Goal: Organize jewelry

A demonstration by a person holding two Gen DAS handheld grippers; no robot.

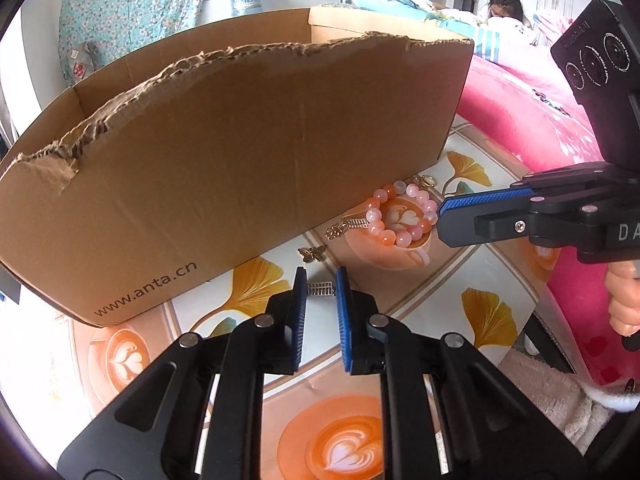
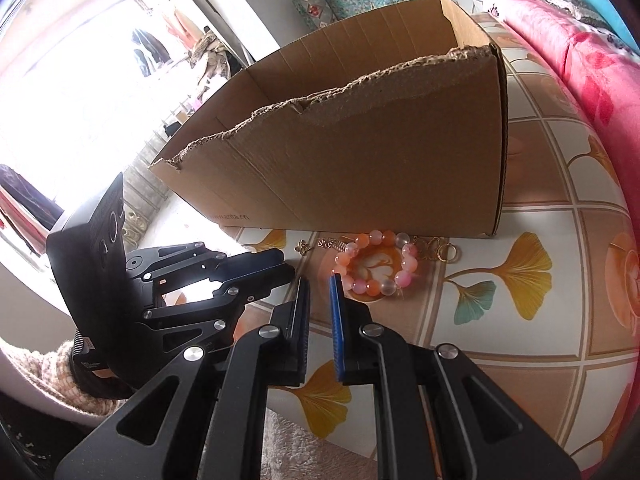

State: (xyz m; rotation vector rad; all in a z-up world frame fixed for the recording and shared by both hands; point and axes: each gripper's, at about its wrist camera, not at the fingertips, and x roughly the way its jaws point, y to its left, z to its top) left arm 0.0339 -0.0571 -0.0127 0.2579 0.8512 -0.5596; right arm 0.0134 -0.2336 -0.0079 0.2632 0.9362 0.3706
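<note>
A pink and orange bead bracelet (image 1: 402, 216) lies on the table in front of a torn cardboard box (image 1: 240, 160); it also shows in the right wrist view (image 2: 378, 266). Beside it lie a gold chain piece (image 1: 347, 227), a gold butterfly charm (image 1: 312, 254) and gold rings (image 1: 425, 181). My left gripper (image 1: 321, 290) is shut on a small silver link piece (image 1: 320, 290) just above the table. My right gripper (image 2: 319, 280) is open a little and empty, close to the bracelet's left side. The box (image 2: 360, 160) stands open behind the jewelry.
The table (image 1: 492, 264) has a cloth with ginkgo leaves and coffee cups. A pink bed (image 1: 532, 120) runs along its right side, with a person (image 1: 505, 8) sitting at the far end. Clothes hang at the left in the right wrist view (image 2: 208, 52).
</note>
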